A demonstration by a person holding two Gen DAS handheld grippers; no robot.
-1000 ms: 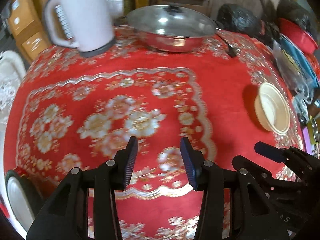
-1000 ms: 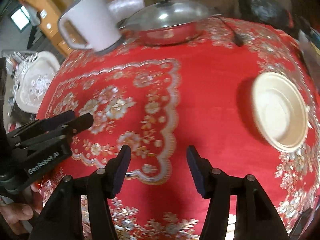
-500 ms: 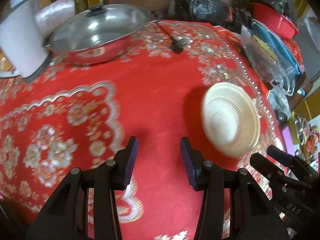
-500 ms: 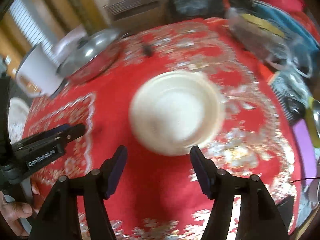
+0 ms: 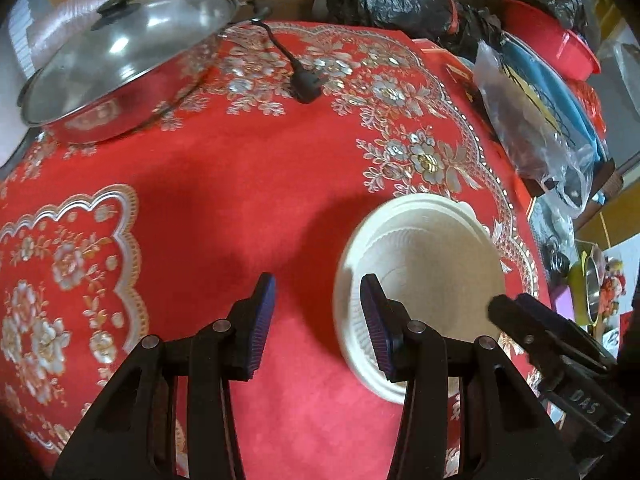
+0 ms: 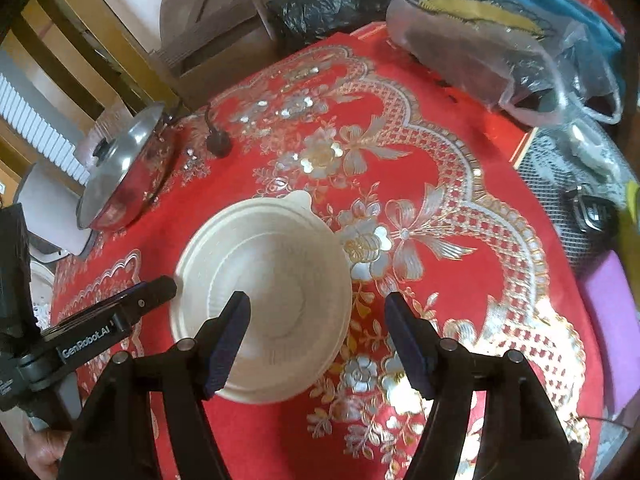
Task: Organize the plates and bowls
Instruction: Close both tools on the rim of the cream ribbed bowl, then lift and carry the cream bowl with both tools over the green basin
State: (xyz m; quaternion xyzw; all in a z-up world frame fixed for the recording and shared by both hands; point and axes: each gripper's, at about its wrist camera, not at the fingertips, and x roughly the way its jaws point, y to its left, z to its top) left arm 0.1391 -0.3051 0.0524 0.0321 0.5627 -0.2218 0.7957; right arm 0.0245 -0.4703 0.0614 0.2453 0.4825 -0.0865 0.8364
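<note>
One round, ribbed cream bowl on embroidered red cloth; left gripper and right gripper both spread apart, empty.

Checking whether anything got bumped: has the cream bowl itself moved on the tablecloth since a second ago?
Cannot tell. The cream bowl looms larger, but the lidded pan also shifts, so the cameras moved.

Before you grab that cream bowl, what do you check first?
1. Right gripper open: ok.
2. Left gripper open: ok.
3. Cream bowl upright on the red tablecloth: ok.
4. Bowl rim between the right gripper's fingers: ok, one finger looks inside the bowl, the other outside.
5. Bowl empty: ok, nothing shows inside.
6. Lidded steel pan and black plug apart from the bowl: ok.
</note>
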